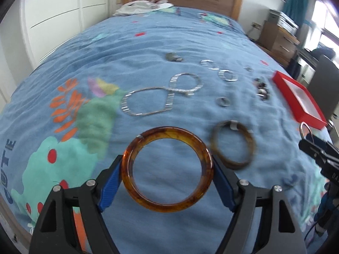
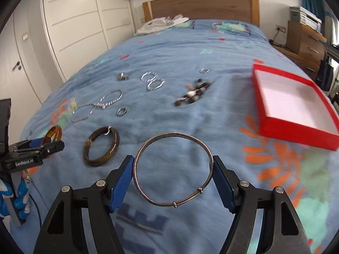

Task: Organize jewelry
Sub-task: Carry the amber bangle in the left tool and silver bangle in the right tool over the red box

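While jewelry lies scattered across a blue patterned bedspread (image 2: 190, 48), the left gripper (image 1: 167, 169) clamps an amber bangle (image 1: 166, 170) between its blue pads, the ring held flat above the cover. The right gripper (image 2: 172, 169) has its jaws pressed on either side of a thin silver bangle (image 2: 172, 169), likewise lifted clear of the bed. A darker brown bangle (image 2: 101, 147) rests on the spread between the two tools. Beyond it lie a silver chain necklace (image 1: 148, 102), a small silver ring (image 2: 122, 111), a pair of silver hoops (image 2: 153, 80) and a cluster of dark beads (image 2: 192, 95). An open red box (image 2: 296, 127) with a white interior sits on the bedspread to the right, empty as far as can be seen, near the bed's edge.
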The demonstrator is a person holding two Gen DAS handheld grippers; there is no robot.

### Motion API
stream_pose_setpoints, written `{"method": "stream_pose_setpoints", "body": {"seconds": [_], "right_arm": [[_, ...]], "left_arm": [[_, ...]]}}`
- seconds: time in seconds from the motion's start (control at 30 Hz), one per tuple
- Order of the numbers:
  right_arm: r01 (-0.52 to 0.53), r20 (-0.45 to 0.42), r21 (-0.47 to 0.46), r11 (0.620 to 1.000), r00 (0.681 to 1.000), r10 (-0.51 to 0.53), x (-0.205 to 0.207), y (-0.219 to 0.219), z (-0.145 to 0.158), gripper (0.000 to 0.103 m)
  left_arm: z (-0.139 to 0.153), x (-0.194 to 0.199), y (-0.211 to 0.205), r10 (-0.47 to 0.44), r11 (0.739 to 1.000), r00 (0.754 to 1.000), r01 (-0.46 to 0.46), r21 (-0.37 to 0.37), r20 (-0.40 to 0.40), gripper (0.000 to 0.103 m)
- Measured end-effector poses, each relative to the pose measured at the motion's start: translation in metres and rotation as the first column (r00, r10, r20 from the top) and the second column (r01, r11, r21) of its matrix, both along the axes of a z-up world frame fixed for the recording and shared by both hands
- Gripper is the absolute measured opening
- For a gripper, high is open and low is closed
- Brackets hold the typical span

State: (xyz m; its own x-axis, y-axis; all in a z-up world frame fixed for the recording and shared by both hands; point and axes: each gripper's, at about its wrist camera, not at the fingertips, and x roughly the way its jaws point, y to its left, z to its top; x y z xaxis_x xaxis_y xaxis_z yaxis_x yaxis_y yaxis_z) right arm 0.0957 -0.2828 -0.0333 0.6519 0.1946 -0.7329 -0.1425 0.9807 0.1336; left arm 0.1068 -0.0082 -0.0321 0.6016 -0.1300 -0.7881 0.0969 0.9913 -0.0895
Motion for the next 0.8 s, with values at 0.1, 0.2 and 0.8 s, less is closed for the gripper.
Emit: {"method": "stream_pose_setpoints", "body": {"seconds": [0.1,0.2,0.8], "right_arm": [[0.029,0.023,0.001,1.0,0.999,-0.029,-0.012,-0.024,0.016,0.072],[0.057,0.037,-0.022,0.998,0.998,-0.056,-0.02,-0.054,0.03,0.072],[0.06,0.012,-0.089,0.994,0.998,-0.06,0.059,-0.229,0.032,0.072]], "left_arm": [[0.012,-0.001,-0.031,-0.066,0.998,0.998,0.066,-0.01,0.005,0.077],[0.025,0.004,-0.071,-0.142,0.99,0.99,0.143,-0.023,0.018,0.077],[0.044,0.091,-0.33,-0.476,0.878,0.878,0.478,-0.03,0.055,0.077]]}}
